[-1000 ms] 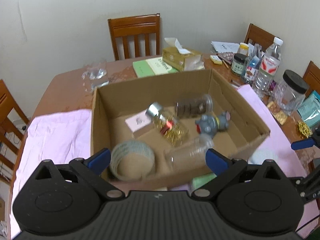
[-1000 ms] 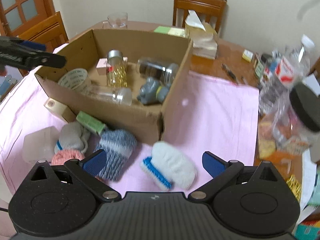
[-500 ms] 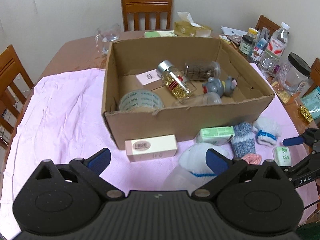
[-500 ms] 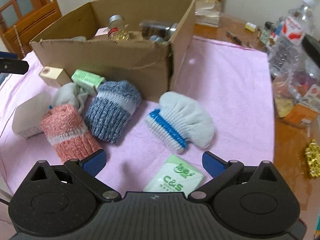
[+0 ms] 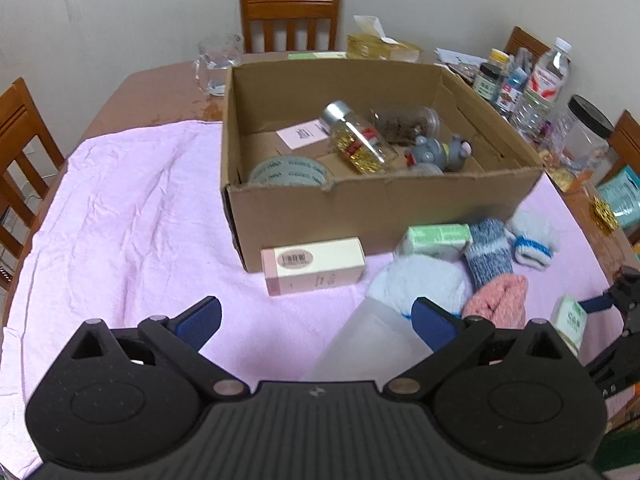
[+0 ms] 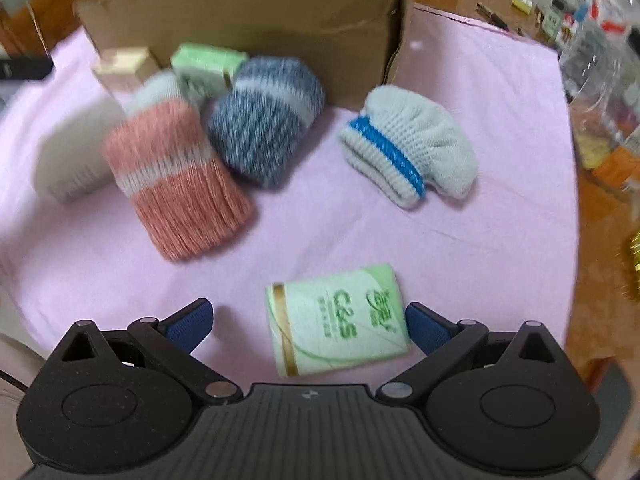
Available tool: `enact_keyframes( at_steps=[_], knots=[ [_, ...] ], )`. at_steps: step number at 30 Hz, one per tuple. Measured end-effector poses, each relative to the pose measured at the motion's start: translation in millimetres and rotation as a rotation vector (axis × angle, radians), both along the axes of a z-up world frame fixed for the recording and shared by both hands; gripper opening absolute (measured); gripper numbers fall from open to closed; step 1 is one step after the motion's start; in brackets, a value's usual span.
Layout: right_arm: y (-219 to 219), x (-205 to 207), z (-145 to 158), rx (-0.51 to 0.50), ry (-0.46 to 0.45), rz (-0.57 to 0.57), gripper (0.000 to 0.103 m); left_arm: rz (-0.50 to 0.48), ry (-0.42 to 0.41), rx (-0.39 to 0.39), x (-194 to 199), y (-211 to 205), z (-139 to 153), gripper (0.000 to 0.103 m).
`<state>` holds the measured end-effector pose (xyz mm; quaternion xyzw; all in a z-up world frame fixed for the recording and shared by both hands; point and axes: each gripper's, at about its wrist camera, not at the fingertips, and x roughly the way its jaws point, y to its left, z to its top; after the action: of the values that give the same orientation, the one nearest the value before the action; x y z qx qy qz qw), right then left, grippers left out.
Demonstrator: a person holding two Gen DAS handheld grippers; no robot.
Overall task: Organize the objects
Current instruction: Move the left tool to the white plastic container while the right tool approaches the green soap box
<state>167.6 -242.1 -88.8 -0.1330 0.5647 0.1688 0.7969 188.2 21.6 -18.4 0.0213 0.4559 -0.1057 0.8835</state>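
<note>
Evidently, both units had pulled back and dropped from over the open brown cardboard box [image 5: 384, 204] to the loose items in front of it; a sec. earlier the L view looked straight down into the box, w/ the goods outside barely seen. R gripper [image 6: 307, 326] was spread wide, empty, its blue pads either side of the pale green tissue packet w/ gold band [image 6: 338, 318], which lay flat on the pink cloth [image 6: 480, 160], near but apart from the socks. Packet had grown much larger in the R view over the last half sec., so approach was nearly complete. L gripper [image 5: 316, 320] was likewise released, holding nothing, low over the cloth w/ a translucent white plastic container [image 5: 368, 344] just ahead of its right pad. Outside the box, against its front wall: cream-and-pink rectangular carton [image 5: 314, 266], green rectangular carton [image 5: 436, 236], blue-grey knitted sock roll [image 6: 266, 118], salmon-pink knitted sock roll [image 6: 176, 178], white sock roll w/ blue band [image 6: 412, 156]. Inside already: roll of clear tape [image 5: 290, 172], glass jar of gold capsules [image 5: 358, 144], grey mouse toy [image 5: 438, 154]. Assessment: sorting part-done; packet appeared next for pickup, needing closure on its short sides. R view blurred, so contact could not be confirmed.
</note>
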Motion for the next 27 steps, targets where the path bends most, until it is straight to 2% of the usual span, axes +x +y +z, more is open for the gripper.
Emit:
enact_keyframes(
  at_steps=[6, 12, 19, 27],
  knots=[
    [0, -2, 1, -0.004, 0.026, 0.007, 0.103, -0.077, 0.021, -0.019, -11, -5, -16, 0.101],
    [0, -3, 2, 0.003, 0.013, -0.051, 0.103, -0.118, 0.070, -0.012, -15, -12, -42, 0.101],
    [-4, -6, 2, 0.018, -0.023, -0.075, 0.103, -0.115, 0.124, 0.020, -19, -5, -66, 0.101],
    [4, -8, -2, 0.015, -0.022, -0.094, 0.103, -0.062, 0.109, 0.085, -21, 23, -68, 0.101]
  ],
)
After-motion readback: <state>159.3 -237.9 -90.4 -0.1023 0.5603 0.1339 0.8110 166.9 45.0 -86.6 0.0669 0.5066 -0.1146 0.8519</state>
